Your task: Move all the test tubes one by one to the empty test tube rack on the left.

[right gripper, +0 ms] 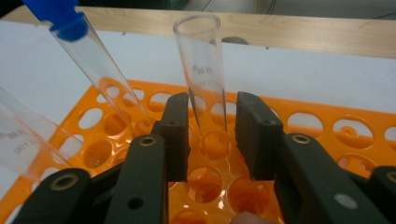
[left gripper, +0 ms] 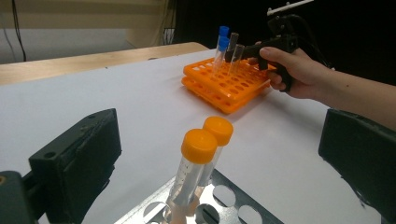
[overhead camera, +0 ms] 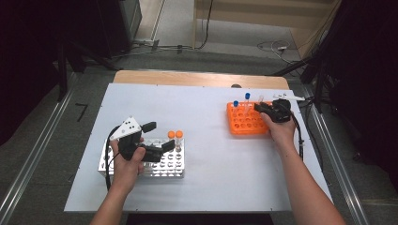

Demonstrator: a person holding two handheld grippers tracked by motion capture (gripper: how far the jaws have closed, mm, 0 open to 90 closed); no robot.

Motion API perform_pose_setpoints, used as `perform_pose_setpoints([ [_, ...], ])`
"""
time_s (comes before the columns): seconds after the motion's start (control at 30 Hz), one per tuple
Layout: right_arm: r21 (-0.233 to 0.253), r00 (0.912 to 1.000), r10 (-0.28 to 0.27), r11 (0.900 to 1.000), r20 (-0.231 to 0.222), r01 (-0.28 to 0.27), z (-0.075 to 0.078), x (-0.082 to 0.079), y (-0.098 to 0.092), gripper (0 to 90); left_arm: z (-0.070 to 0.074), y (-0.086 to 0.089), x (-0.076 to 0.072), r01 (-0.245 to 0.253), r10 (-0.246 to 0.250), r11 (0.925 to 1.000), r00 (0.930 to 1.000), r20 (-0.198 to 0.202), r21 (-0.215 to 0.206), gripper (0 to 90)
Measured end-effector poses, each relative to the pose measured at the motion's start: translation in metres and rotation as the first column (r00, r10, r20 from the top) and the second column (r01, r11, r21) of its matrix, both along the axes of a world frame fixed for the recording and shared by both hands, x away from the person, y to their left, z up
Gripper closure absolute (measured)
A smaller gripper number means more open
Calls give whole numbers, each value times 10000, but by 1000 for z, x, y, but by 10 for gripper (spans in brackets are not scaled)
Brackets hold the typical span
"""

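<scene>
- Between the two black jaws of the right hand-held gripper [right gripper: 212,135], at the far right of the white counter [overhead camera: 211,154], stands the uncapped clear glass test tube [right gripper: 201,79]; its foot sits in a hole of the orange plastic tube rack [right gripper: 327,128].
- That tube's long axis runs close to upright, leaning a little, so the jaws flank it from either side across the axis, near its lower part just above the rack's top plate.
- Right hand-held gripper: parted, with a visible gap on both sides of the glass, more on the right; nothing is clamped yet. A squeeze looks like the next step, and it should close evenly so the tube is not tipped against the hole's edge.
- Two blue-capped clear tubes [right gripper: 88,60] stand tilted in the same rack to the left of the jaws in the right gripper view, near but not touching them.
- Left hand-held gripper [overhead camera: 157,137]: released, its jaws spread wide and holding nothing, hovering over the silver metal rack [overhead camera: 143,169] at the near left of the counter, well apart from the orange rack. The right hand is plainly the nearer one to the uncapped tube.
- Two orange-capped clear tubes [left gripper: 205,154] stand in the metal rack, in the gap between the left jaws but apart from both.
- Right gripper view gives the gap between jaw and glass; the high view gives only the two racks' placement, and the left gripper view shows the right hand [left gripper: 292,70] and the tube's lean from the side.
</scene>
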State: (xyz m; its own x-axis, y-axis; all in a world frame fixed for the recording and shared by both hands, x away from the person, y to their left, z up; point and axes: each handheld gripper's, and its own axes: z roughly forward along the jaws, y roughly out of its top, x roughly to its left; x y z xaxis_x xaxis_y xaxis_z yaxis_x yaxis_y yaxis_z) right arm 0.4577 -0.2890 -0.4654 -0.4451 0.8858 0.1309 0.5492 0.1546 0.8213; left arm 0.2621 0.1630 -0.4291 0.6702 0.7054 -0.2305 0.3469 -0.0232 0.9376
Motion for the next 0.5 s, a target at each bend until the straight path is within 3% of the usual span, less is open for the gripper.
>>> perform_pose_setpoints([
  [0.3, -677, 9997, -154, 9976, 180, 165, 0, -2, 4, 738, 1, -1, -1, -14, 14, 10000, 10000, 15, -10, 0],
  [0.5, -302, 9969, -290, 9991, 727, 313, 10, -8, 1, 739, 4, -2, -1, 45, -45, 10000, 9999, 95, 6, 0],
])
